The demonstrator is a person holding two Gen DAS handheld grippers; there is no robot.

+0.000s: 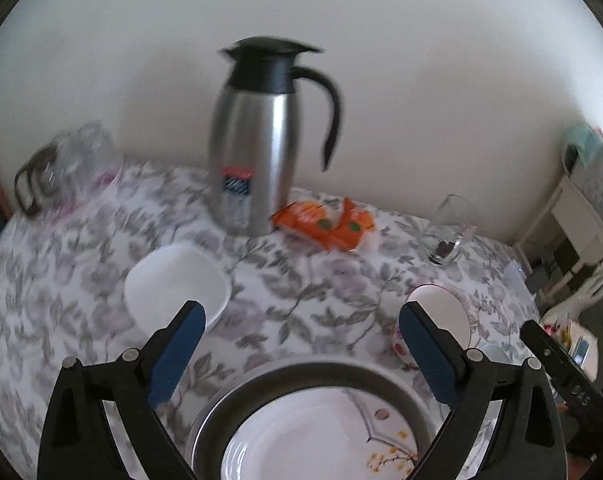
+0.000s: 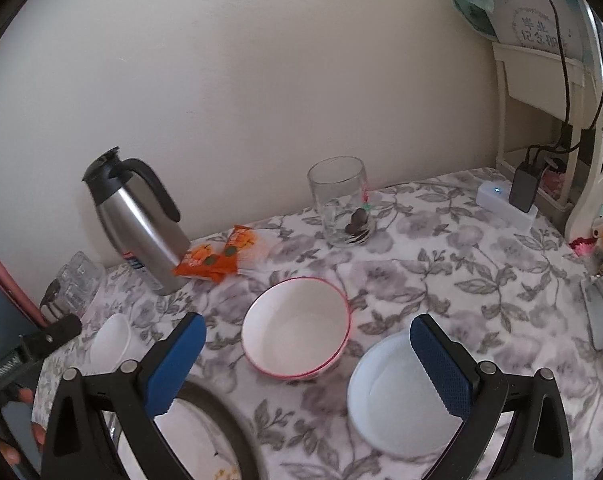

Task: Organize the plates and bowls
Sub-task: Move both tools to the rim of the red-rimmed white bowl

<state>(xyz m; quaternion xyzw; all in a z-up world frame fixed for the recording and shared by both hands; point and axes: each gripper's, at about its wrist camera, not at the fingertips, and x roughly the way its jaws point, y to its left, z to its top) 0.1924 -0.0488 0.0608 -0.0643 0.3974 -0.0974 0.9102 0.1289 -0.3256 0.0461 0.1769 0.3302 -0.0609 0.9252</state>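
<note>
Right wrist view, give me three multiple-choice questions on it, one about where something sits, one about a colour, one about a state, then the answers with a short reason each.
1. Where does the orange packet lie?
A. Inside the glass
B. Beside the base of the flask
C. In the red-rimmed bowl

2. What colour is the rim of the bowl in the middle of the table?
A. Red
B. Green
C. Black

3. How does the right gripper stand?
A. Shut on the bowl
C. Shut on a plate
B. Open, holding nothing

Answers: 1 B, the packet lies on the cloth against the flask's foot. 2 A, a thin red line runs round the white bowl. 3 B, the blue pads stand wide apart with only the table and bowl behind them.
</note>
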